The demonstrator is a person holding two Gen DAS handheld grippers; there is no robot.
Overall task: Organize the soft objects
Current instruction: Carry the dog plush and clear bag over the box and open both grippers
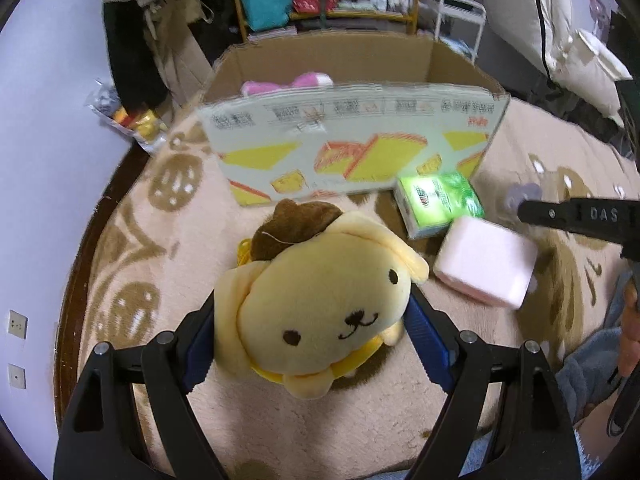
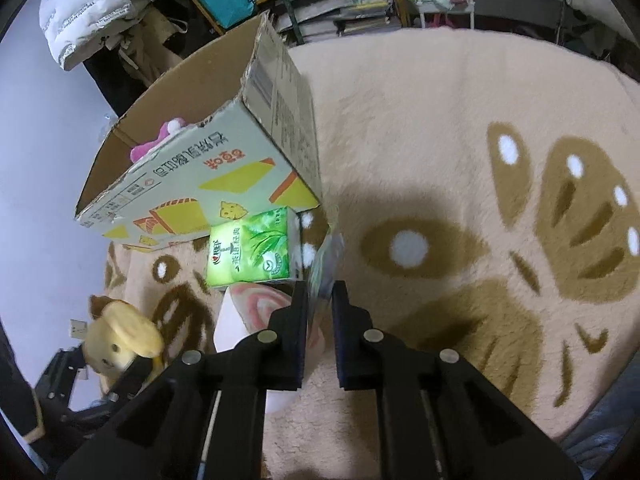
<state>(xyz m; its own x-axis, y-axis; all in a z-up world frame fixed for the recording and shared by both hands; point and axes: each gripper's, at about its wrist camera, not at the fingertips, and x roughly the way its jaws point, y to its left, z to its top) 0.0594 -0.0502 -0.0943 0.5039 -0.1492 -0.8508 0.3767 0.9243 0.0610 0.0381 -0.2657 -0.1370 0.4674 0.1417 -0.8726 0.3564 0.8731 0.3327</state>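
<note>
A beige carpet (image 2: 420, 120) with brown patterns covers the floor, and its widest bare stretch lies to the right of the cardboard box (image 1: 352, 148), running out to the curved edge where the dark floor begins. On the left the carpet ends near a pale wall, with a crinkled bag of small items (image 1: 124, 118) at its rim. Beyond the box the far side is crowded with shelves (image 1: 320, 0) and hanging clothes, so there is little room there.

The box stands open at the top, its printed near wall facing the grippers, and a pink plush (image 1: 288, 82) lies inside against the far wall. A green tissue pack (image 1: 438, 204) sits just beside the box's near right corner, and a pink soft pack (image 1: 486, 264) lies near it, closer in.

The left gripper (image 1: 312, 332) is clamped on the yellow dog plush (image 1: 320, 300), blue pads pressing both sides of its head. The plush, with its brown beret, is on the near side of the box, left of the tissue pack.

The right gripper (image 2: 320, 304) has its fingers drawn close together, pinching a thin clear wrapper (image 2: 326, 264) that rises from the pink soft pack (image 2: 256, 320) beneath it. It sits just near of the green tissue pack (image 2: 252, 248), and whether the pack is lifted off the carpet cannot be told.
</note>
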